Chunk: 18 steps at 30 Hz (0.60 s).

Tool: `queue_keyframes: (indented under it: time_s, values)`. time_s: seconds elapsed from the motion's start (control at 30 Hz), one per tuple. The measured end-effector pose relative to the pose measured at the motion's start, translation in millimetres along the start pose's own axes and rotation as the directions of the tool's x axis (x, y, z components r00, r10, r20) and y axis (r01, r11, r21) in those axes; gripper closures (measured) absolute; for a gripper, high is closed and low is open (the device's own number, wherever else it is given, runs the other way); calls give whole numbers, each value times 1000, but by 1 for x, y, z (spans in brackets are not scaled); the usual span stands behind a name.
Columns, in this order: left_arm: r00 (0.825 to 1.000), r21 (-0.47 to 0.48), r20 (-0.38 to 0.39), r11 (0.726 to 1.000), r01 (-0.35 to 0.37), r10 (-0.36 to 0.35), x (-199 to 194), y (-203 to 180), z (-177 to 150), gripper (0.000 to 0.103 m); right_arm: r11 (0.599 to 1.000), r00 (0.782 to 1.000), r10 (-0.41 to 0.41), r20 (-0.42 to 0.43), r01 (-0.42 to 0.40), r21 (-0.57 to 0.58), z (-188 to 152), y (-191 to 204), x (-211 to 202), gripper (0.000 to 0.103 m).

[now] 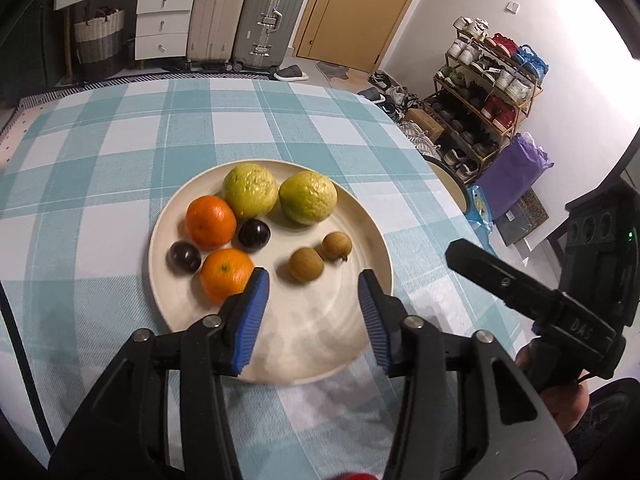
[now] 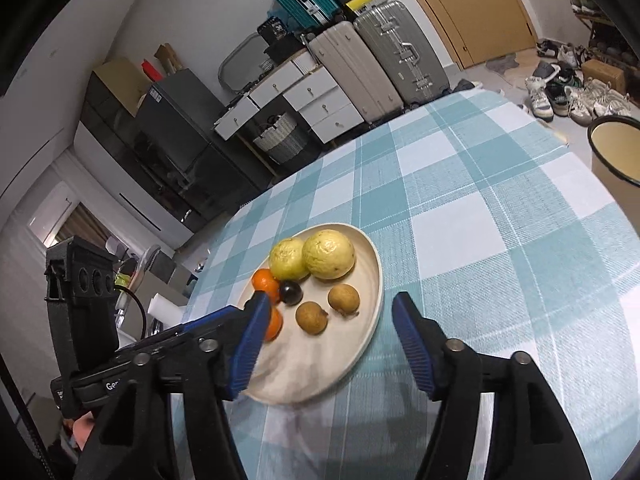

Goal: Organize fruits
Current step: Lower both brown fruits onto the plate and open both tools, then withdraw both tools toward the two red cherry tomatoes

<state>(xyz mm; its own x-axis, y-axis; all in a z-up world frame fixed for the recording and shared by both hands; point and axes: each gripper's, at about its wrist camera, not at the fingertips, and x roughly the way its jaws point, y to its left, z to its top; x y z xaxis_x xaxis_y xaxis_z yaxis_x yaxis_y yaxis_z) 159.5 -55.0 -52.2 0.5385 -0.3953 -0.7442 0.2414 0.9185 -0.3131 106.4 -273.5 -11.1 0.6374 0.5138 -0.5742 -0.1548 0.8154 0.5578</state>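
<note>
On the desk, a cream plate [image 1: 360,216] holds all the fruit in matched pairs: two guavas [image 1: 250,190] at the far side, two oranges [image 1: 211,222] on the left with two dark plums [image 1: 254,233] tucked among them, two longans [image 1: 306,265] toward the right. Grouping by kind looks deliberate, so the sorting seems about done.

The left gripper [image 1: 314,304] hangs over the plate's near rim, jaws spread, nothing between them. The right gripper [image 2: 332,332] has its jaws wide apart too and empty, straddling the plate's right edge (neither touches any fruit).

Its body shows the letters "DAS" from the left wrist view; the left gripper's body reads "Ge…", cut off.
</note>
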Motion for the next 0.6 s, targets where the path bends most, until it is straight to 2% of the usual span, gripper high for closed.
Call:
queue_keyframes:
  time_s: [0.2, 0.27, 0.4, 0.5, 0.6]
  values:
    - [999, 1, 30, 999, -34, 34, -27, -7, -17, 44, 1000, 1000, -15, 11, 15, -26, -10, 10, -18, 24]
    - [998, 1, 45, 999, -50, 50, -37, -9, -23, 35, 999, 1000, -13, 14, 14, -32, -15, 14, -24, 23]
    - [995, 8, 72, 998, -64, 63, -55, -12, -34, 31, 999, 1000, -15, 16, 16, -48, -25, 20, -35, 19]
    - [994, 13, 86, 997, -75, 74, -65, -15, -41, 24, 998, 1000, -16, 19, 17, -60, -31, 26, -42, 17]
    - [992, 17, 97, 997, -81, 79, -75, -18, -48, 23, 997, 1000, -17, 18, 19, -70, -37, 31, -47, 16]
